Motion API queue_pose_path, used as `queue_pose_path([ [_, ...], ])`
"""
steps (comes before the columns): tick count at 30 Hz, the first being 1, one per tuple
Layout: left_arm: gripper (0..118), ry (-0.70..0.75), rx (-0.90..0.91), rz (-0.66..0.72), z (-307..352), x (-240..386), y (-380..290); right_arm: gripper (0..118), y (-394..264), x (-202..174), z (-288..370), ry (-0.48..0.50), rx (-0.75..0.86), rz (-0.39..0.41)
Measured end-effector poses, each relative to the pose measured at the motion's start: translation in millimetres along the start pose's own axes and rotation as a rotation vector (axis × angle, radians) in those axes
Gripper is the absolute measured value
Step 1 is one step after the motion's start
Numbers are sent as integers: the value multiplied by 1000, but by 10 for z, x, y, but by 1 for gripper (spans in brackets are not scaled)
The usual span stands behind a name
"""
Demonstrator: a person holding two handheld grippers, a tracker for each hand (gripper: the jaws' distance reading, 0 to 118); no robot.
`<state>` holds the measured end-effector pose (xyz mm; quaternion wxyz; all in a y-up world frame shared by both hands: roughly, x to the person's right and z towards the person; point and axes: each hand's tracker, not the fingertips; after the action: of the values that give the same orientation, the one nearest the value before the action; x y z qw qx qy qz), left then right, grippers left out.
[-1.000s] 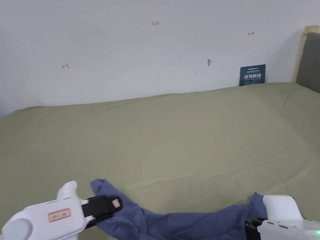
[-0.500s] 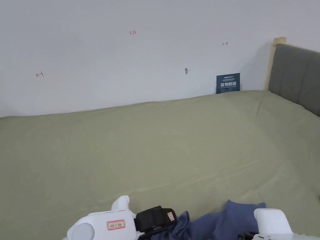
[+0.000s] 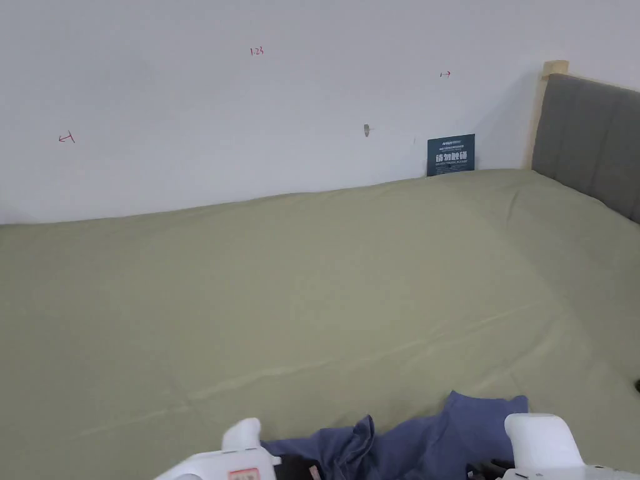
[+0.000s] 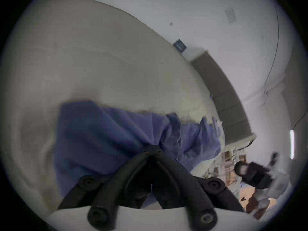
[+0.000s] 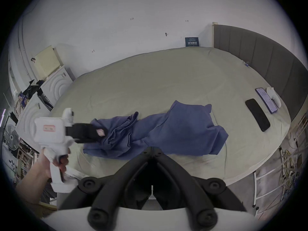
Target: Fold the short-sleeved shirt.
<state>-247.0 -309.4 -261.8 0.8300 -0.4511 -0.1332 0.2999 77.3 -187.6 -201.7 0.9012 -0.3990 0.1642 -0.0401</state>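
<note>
The crumpled blue cotton short-sleeved shirt lies long axis left-right along the bed's near edge. The left claw grips its bunched left end. The right claw, clenched at the near hem, may hold cloth; I cannot tell.

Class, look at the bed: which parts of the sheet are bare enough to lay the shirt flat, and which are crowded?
Bare: the sheet between the shirt and the wall. Crowded: the headboard side, with two phones.

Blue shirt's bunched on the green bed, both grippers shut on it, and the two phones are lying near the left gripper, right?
Not quite. The right gripper view shows the two phones on the headboard side, beyond the shirt, far from the left gripper. The rest holds.
</note>
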Motion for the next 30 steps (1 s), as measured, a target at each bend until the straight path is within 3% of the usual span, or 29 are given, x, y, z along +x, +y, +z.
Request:
queue_pose_path([
  [4,0,-26,0,22,-333,201,-218,1,-24,2,83,-2,11,7],
  [10,0,-102,52,58,-262,557,-384,1,-58,-32,88,-4,3,17],
  [13,0,-29,9,-24,-355,653,-433,1,-73,-90,78,3,-6,14],
  [15,0,-58,0,10,-372,572,-402,1,-84,-123,84,5,-9,16],
  [18,0,-99,45,167,-127,319,-325,1,-83,-164,128,16,-7,26],
  [24,0,-25,192,206,672,-420,-46,1,-17,-190,121,18,5,35],
  [25,5,-39,184,230,760,-541,-26,1,-1,-185,110,22,7,38],
  [26,20,-45,180,246,814,-620,-21,1,9,-197,105,25,8,41],
  [28,27,-74,157,244,904,-711,-23,1,31,-232,98,32,7,47],
  [29,42,-83,140,237,886,-734,-41,1,38,-226,91,35,8,50],
  [30,75,-88,90,226,855,-762,-53,1,41,-238,95,40,7,55],
])
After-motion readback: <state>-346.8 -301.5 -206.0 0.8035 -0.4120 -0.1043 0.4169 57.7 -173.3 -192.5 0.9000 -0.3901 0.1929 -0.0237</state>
